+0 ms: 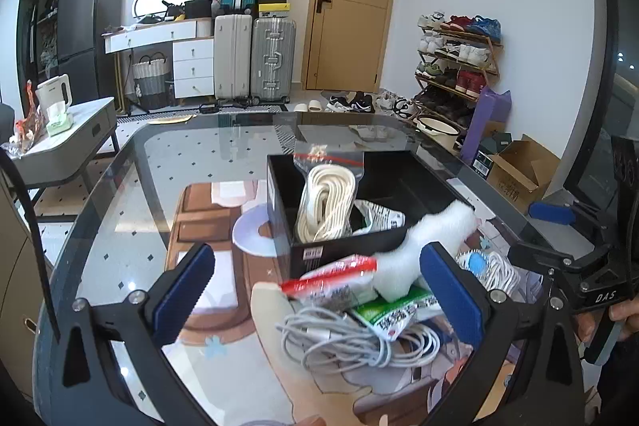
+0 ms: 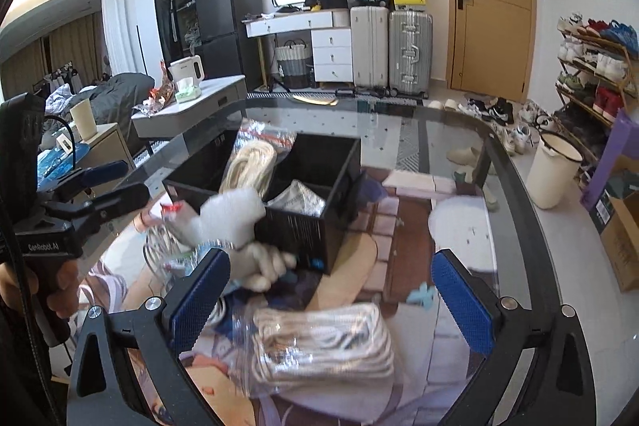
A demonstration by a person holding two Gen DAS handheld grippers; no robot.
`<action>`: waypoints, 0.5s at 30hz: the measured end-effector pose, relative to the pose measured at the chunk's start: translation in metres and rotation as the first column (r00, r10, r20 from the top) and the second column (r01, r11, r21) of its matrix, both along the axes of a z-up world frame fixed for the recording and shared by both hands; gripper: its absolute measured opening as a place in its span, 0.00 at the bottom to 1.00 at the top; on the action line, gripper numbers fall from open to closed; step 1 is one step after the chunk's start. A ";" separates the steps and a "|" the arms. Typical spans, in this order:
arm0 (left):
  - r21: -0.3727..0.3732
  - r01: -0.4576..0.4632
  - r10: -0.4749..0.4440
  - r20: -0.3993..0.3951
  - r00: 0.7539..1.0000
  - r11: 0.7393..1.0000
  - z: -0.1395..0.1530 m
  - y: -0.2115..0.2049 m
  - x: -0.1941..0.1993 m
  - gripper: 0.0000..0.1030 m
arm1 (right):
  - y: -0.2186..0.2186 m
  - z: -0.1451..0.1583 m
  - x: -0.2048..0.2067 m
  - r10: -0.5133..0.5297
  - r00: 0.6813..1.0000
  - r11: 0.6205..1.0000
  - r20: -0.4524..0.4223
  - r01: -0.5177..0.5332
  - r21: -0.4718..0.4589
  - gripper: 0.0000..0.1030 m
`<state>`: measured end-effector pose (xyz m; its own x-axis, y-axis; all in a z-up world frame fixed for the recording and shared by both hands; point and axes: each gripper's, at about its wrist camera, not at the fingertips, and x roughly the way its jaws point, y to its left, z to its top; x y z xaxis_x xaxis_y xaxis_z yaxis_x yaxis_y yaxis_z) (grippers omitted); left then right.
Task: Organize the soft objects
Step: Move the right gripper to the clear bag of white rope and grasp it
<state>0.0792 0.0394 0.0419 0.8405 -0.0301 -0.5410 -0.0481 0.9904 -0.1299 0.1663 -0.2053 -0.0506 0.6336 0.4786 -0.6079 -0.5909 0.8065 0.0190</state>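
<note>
A black divided box (image 1: 339, 246) stands on the glass table and holds a bagged white rope (image 1: 327, 202) and a printed pouch (image 1: 379, 218). In front of it lies a pile: a red-edged packet (image 1: 331, 274), a white fluffy cloth (image 1: 431, 238), a green packet (image 1: 395, 310), a grey cable coil (image 1: 351, 338) and a white cable coil (image 1: 495, 266). My left gripper (image 1: 319, 302) hangs open over this pile. My right gripper (image 2: 331, 306) is open, with a second bagged rope (image 2: 319, 346) lying loose on the table between its fingers. The box (image 2: 303, 226) is just beyond it.
The glass table (image 1: 159, 186) has a rounded dark rim. A grey side table (image 1: 72, 138) with a kettle stands to the left. Suitcases (image 1: 255, 58), a shoe rack (image 1: 455, 66), a white bucket (image 2: 551, 170) and a cardboard box (image 1: 519, 166) stand on the floor.
</note>
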 end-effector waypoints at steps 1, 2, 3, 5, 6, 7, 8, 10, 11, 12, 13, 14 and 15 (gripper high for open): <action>-0.002 -0.004 0.004 -0.002 1.000 1.000 -0.002 0.000 -0.002 1.00 | -0.001 -0.003 -0.001 -0.003 1.000 1.000 -0.007 0.003 -0.006 0.99; -0.004 -0.007 0.007 -0.005 1.000 1.000 -0.004 0.001 -0.004 1.00 | -0.003 -0.006 -0.002 -0.006 1.000 1.000 -0.013 0.006 -0.010 0.99; -0.005 -0.008 0.008 -0.007 1.000 1.000 -0.005 0.001 -0.005 1.00 | -0.005 -0.011 -0.003 -0.011 1.000 1.000 -0.025 0.011 -0.013 0.99; -0.006 -0.011 0.011 -0.017 1.000 1.000 -0.010 0.001 -0.009 1.00 | -0.009 -0.018 -0.005 -0.016 0.999 1.000 -0.042 0.016 -0.015 0.99; -0.006 -0.012 0.012 -0.020 1.000 1.000 -0.011 0.001 -0.010 1.00 | -0.011 -0.023 -0.006 -0.019 0.998 1.000 -0.052 0.018 -0.016 0.99; -0.008 -0.014 0.013 -0.023 1.000 1.000 -0.012 0.001 -0.011 1.00 | -0.012 -0.026 -0.006 -0.023 0.998 1.000 -0.063 0.022 -0.020 0.99; -0.009 -0.014 0.014 -0.025 1.000 1.000 -0.014 0.001 -0.012 1.00 | -0.013 -0.030 -0.006 -0.025 0.997 0.999 -0.072 0.024 -0.022 0.99; -0.008 -0.017 0.017 -0.033 0.999 1.000 -0.016 0.002 -0.014 1.00 | -0.016 -0.037 -0.007 -0.030 0.995 0.999 -0.094 0.027 -0.027 0.99; -0.007 -0.020 0.020 -0.038 0.999 1.000 -0.019 0.002 -0.016 1.00 | -0.017 -0.039 -0.008 -0.031 0.994 0.999 -0.102 0.028 -0.025 0.99; -0.008 -0.023 0.022 -0.042 0.999 1.000 -0.020 0.002 -0.017 1.00 | -0.018 -0.042 -0.009 -0.029 0.993 0.999 -0.113 0.027 -0.022 0.99; -0.011 -0.024 0.024 -0.046 0.999 1.000 -0.022 0.002 -0.019 1.00 | -0.019 -0.043 -0.010 -0.027 0.992 1.000 -0.124 0.025 -0.018 0.99; -0.016 -0.025 0.024 -0.049 0.998 1.000 -0.023 0.002 -0.020 1.00 | -0.020 -0.045 -0.010 -0.025 0.991 1.000 -0.133 0.023 -0.016 0.99; -0.019 -0.026 0.025 -0.054 0.998 0.999 -0.024 0.002 -0.020 1.00 | -0.020 -0.047 -0.012 -0.022 0.990 1.000 -0.142 0.020 -0.013 0.99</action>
<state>0.0594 0.0419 0.0180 0.8111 -0.0199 -0.5845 -0.0809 0.9860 -0.1459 0.1546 -0.2253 -0.0972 0.5505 0.4582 -0.6979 -0.5659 0.8194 0.0916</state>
